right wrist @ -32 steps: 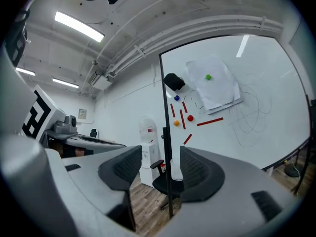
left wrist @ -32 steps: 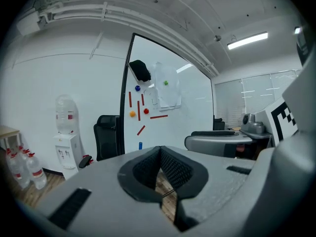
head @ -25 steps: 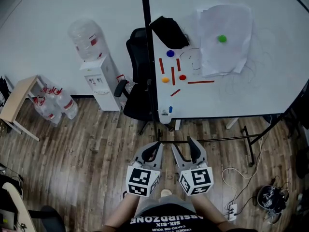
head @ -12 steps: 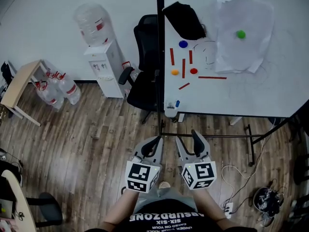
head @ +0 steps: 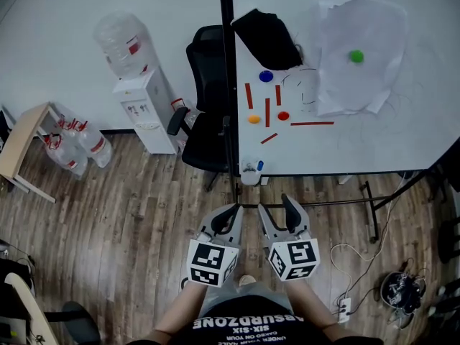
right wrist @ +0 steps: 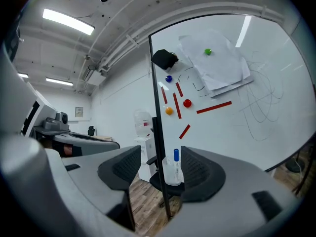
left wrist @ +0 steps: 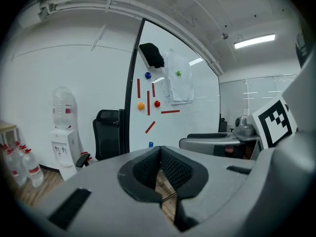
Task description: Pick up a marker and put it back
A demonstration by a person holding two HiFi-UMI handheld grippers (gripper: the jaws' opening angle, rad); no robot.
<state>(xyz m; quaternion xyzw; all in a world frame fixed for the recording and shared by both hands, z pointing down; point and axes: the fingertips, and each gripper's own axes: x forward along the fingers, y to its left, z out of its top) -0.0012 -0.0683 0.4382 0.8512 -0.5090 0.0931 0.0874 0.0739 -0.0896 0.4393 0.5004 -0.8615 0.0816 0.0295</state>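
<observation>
Two grippers at bottom centre of the head view, side by side over the wood floor [head: 122,221]. Left gripper [head: 228,217]: pads pressed together at the tips, nothing between. Right gripper [head: 274,211]: jaws wide apart, empty. In its own view the gap frames the marker, but well beyond the tips, no contact.

Further up, centre frame: marker [head: 259,166], blue cap up, standing upright in a clear cup [head: 249,172] at the lower left corner of the whiteboard [head: 388,135], just beside the black frame post [head: 227,63]. Untouched by either gripper.

On the board above the cup – several red strips [head: 267,112], orange magnet [head: 254,119], red magnet [head: 283,116], blue magnet [head: 266,76]. Upper right: sheets of paper [head: 374,27] pinned by a green magnet [head: 356,55]. Top centre: dark cloth-like item [head: 269,38], kind unclear.

Left of the post: black office chair [head: 205,113], then a water dispenser [head: 136,99]. Far left: spare bottles [head: 72,146] on the floor beside a wooden table [head: 21,142].
</observation>
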